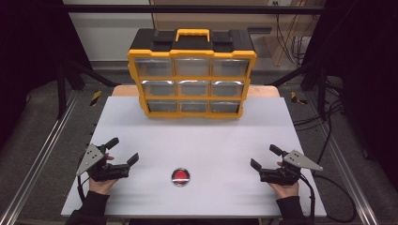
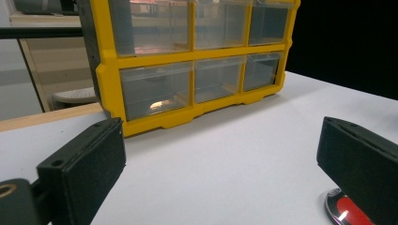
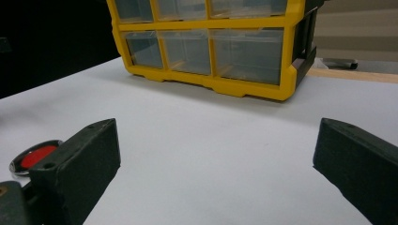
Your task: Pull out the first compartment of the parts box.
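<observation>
A yellow and black drawer organizer [image 1: 192, 75] with clear drawers stands upright at the back of the white table [image 1: 197, 136]; the left gripper view shows the organizer [image 2: 187, 61] ahead, and so does the right gripper view [image 3: 211, 42]. A round red button with a metal rim [image 1: 180, 176] lies near the front middle, peeking in as the button [image 2: 345, 213] and the button [image 3: 33, 157]. My left gripper [image 1: 123, 152] rests open at the front left. My right gripper [image 1: 265, 157] rests open at the front right. Nothing sits between either pair of jaws.
Metal frame rails [image 1: 42, 150] run along both sides of the table. Cables [image 1: 328, 187] trail off the right edge. A wooden board edge [image 1: 263, 91] shows behind the organizer.
</observation>
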A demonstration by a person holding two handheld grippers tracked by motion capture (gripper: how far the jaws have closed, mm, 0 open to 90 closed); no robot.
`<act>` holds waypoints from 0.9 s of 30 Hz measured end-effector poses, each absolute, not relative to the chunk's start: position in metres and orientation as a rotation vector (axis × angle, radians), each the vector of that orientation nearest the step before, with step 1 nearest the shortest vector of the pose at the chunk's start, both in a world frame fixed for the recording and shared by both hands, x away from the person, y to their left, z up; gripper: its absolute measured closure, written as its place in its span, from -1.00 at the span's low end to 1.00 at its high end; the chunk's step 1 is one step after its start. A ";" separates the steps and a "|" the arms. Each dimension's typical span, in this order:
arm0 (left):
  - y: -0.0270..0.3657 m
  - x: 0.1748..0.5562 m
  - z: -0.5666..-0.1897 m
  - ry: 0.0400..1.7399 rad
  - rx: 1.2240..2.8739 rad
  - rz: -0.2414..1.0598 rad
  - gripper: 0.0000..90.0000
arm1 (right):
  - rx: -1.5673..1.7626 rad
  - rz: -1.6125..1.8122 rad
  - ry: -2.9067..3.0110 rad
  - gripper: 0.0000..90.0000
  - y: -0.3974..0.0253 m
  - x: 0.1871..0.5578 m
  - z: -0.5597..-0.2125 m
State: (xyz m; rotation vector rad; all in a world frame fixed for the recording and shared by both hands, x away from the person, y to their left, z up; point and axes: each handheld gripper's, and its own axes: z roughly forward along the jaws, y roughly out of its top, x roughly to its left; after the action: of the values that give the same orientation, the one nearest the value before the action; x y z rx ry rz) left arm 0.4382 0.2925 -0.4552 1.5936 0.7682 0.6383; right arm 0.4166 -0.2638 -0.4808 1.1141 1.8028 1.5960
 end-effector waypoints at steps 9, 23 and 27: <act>0.290 0.439 -0.456 0.772 1.605 0.640 -0.97 | 1.112 1.598 1.796 -0.97 -0.265 0.416 -0.480; 0.284 0.442 -0.454 0.764 1.621 0.643 -0.97 | 1.111 1.595 1.794 -0.97 -0.264 0.416 -0.480; 0.282 0.444 -0.451 0.762 1.621 0.651 -0.96 | 1.111 1.593 1.792 -0.97 -0.265 0.416 -0.480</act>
State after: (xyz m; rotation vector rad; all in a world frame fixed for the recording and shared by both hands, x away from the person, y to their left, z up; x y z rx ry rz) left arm 0.4437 0.2823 -0.4506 1.6213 0.7617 0.6509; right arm 0.4160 -0.2648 -0.4799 1.1112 1.7924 1.5929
